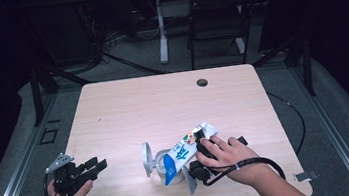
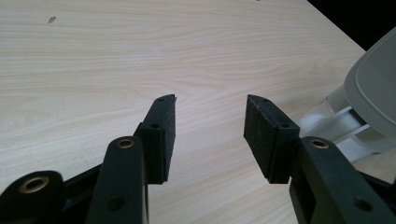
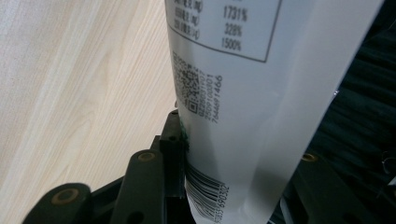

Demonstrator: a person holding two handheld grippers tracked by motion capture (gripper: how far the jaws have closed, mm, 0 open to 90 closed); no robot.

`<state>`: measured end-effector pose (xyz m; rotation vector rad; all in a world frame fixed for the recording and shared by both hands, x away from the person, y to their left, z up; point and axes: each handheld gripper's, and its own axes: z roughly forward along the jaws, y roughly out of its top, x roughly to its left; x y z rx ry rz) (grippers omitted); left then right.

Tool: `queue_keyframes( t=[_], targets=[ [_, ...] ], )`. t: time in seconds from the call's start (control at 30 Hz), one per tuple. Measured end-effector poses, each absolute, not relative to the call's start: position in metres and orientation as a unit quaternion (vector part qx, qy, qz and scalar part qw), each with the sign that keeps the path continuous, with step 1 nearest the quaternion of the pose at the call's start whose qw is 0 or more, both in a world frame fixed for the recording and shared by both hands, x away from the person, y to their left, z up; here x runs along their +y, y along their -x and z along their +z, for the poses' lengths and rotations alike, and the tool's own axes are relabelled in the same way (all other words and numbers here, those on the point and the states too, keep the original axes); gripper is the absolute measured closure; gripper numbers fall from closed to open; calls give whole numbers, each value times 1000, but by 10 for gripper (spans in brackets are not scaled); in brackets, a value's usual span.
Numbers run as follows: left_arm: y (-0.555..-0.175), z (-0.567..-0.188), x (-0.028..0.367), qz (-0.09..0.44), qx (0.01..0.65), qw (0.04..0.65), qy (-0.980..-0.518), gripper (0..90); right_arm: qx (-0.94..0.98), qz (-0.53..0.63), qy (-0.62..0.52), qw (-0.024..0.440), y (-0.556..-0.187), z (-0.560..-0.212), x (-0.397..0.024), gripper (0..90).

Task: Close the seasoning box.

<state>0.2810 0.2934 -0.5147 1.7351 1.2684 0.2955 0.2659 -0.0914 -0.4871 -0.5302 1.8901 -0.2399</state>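
A white and blue carton hangs tilted over the table, its lower left end at a clear container with a grey lid standing open. My right gripper is shut on the carton from the person's side, with a hand on top of it. In the right gripper view the carton's printed side stands between the jaws of my right gripper; the left pad presses on it and the right pad is hidden. My left gripper rests open at the table's near left corner, nothing between the jaws of this gripper.
The light wooden table has a small round cable hole near its far edge. In the left gripper view the grey lid and the clear container are at the right. A chair and a stand are on the floor beyond the table.
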Motion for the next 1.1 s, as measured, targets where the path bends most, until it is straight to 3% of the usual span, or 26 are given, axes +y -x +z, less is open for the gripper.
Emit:
queue_keyframes(
  t=[1.1],
  targets=[
    [-281, -515, 294, 119, 517, 464, -709, 539, 799, -102, 221, 550, -265, -487, -91, 663]
  ],
)
